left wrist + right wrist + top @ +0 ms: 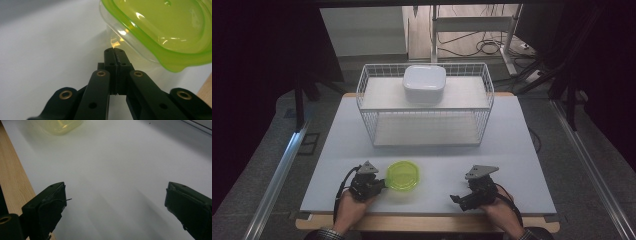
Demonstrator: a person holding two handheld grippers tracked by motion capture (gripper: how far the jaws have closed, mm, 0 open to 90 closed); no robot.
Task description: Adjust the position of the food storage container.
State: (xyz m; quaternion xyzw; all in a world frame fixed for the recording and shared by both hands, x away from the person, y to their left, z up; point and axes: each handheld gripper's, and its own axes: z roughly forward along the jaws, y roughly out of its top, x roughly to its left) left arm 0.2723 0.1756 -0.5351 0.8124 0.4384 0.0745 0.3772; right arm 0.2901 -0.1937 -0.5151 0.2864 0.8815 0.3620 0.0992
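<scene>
A clear container with a lime-green lid [403,175] sits on the white table near its front edge. My left gripper [383,184] lies just left of it, shut with nothing between its fingers. In the left gripper view the closed tips [115,51] point at the container's clear wall [130,42] under the lid's rim [160,32]; I cannot tell whether they touch it. My right gripper [456,199] rests to the right, apart from the container. In its own view it [117,195] stands open over bare table, with the container [60,125] far off.
A white wire rack [365,95] stands at the middle back of the table [512,150], with a white lidded box [424,82] on its top shelf. The table's wooden front edge [12,177] runs close beside the right gripper.
</scene>
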